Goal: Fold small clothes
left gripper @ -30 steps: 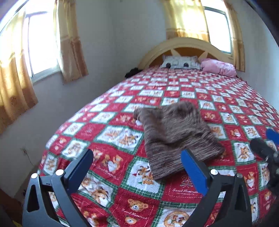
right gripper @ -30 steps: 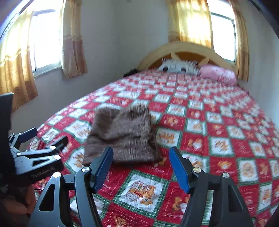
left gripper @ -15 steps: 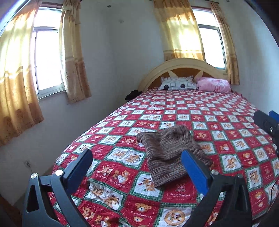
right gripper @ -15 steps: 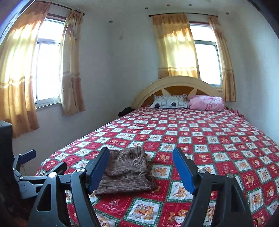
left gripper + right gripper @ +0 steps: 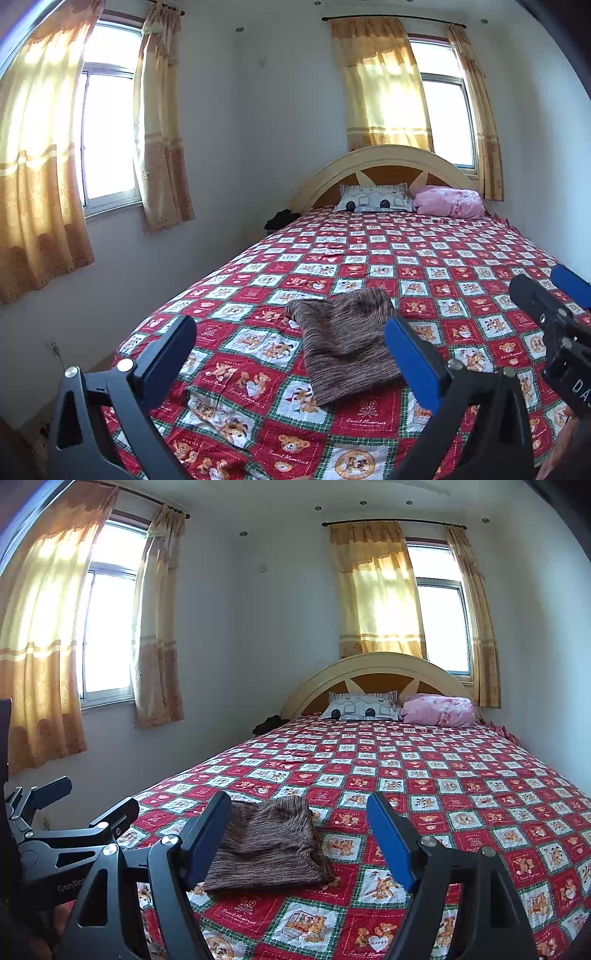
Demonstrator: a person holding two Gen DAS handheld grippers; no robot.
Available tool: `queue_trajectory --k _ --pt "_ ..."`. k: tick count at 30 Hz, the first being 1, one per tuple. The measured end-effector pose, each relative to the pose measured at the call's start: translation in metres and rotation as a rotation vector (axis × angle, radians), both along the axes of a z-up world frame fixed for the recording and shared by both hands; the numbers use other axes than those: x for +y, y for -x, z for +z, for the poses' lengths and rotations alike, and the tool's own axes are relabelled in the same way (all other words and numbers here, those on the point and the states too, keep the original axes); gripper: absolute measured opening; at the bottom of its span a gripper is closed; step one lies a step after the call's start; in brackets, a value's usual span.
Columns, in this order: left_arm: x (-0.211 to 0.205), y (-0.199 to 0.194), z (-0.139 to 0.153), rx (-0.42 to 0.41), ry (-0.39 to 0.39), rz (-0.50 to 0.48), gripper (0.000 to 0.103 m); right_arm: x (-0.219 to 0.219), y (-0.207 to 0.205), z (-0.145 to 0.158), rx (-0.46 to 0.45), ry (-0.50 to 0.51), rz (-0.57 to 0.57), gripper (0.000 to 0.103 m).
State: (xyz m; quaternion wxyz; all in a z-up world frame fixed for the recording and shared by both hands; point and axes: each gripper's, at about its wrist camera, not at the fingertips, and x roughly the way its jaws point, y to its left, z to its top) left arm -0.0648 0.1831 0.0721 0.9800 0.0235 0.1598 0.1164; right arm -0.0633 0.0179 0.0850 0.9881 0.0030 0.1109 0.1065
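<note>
Left wrist view is showing me the left gripper (image 5: 290,360) hanging above the near end of the bed (image 5: 424,258), its blue-padded jaws standing wide apart and gripping nothing. The folded brown garment (image 5: 341,347) is lying flat on the red teddy-bear quilt (image 5: 258,373), just beyond the fingertips and a little toward my right finger (image 5: 413,360), which is overlapping the cloth's near right corner in the picture without pressing on it. Off to the right of this tool I am seeing the right gripper (image 5: 554,295) poking in from the edge. In the right wrist view, the right gripper (image 5: 299,834) is also holding nothing; its jaws have just been opening, and they are standing well apart with only quilt and the cloth's edge showing between them. From here the brown garment (image 5: 266,845) is sitting ahead and toward the left finger (image 5: 208,838), lying on the bed (image 5: 461,775) and untouched. Left of this tool, the left gripper (image 5: 77,805) is reaching in, open. Far ahead of both tools, a patterned pillow (image 5: 360,707) and a pink bundle (image 5: 439,710) are resting against the headboard (image 5: 373,668).
</note>
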Motion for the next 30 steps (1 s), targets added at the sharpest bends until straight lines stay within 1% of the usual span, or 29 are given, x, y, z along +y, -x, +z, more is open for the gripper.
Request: queue_trajectory --k 12,16,30 --pt "-0.005 -0.001 -0.003 0.01 -0.009 0.005 0.103 -0.002 0.002 -0.004 0.014 -0.002 -0.005 0.077" --pt "-0.004 -0.002 -0.004 0.022 0.004 -0.005 0.103 -0.002 0.0 -0.007 0.029 -0.002 -0.006 0.077" --pt "0.0 -0.008 -0.007 0.038 -0.005 -0.004 0.103 -0.004 -0.004 -0.011 0.045 -0.009 -0.004 0.077"
